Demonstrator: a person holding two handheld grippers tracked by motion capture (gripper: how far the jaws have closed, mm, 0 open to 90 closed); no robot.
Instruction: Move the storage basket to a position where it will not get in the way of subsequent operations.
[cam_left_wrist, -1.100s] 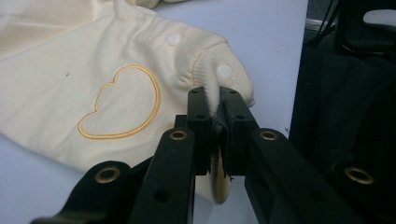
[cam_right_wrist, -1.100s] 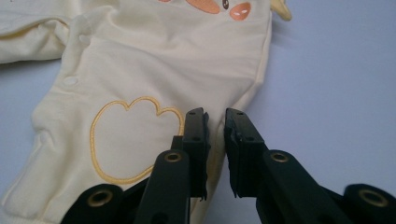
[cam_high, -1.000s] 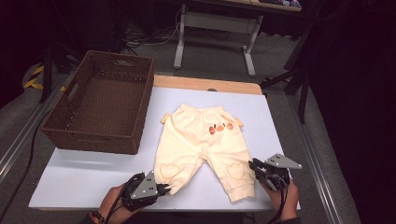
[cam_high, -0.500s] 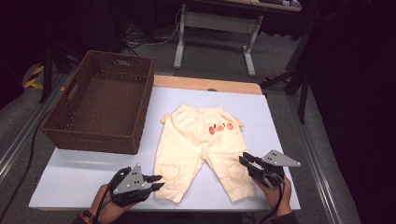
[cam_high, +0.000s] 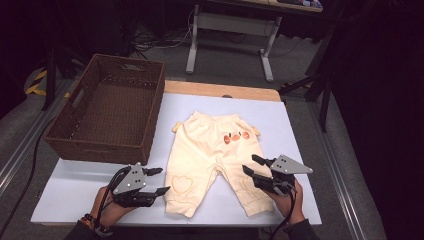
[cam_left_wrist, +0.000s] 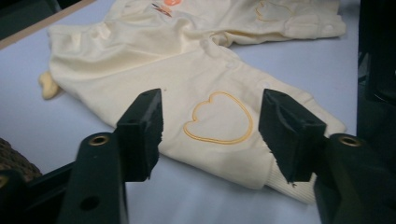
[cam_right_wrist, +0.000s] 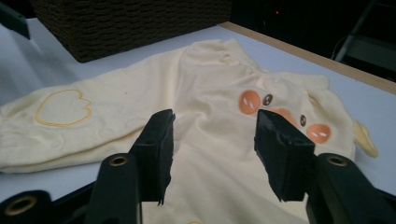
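Pale yellow baby trousers (cam_high: 212, 155) lie flat on the white table top (cam_high: 75, 182), waist towards the far side, with orange dots (cam_high: 235, 137) on the seat and a heart outline (cam_left_wrist: 219, 123) on each leg. My left gripper (cam_high: 159, 181) is open beside the left leg cuff, its jaws framing the heart in the left gripper view. My right gripper (cam_high: 252, 165) is open over the right leg (cam_high: 250, 192); its jaws point at the trousers' seat (cam_right_wrist: 215, 121) in the right gripper view.
A brown wicker basket (cam_high: 107, 107) stands at the table's far left, and its wall (cam_right_wrist: 126, 23) shows behind the trousers in the right gripper view. A wooden strip (cam_high: 220, 91) edges the table's far side. A metal stand's legs (cam_high: 227, 37) are on the floor beyond.
Both grippers have moved inward and forward towards the trouser legs. The left one now sits beside the left cuff, the right one over the right leg. The trousers have not moved.
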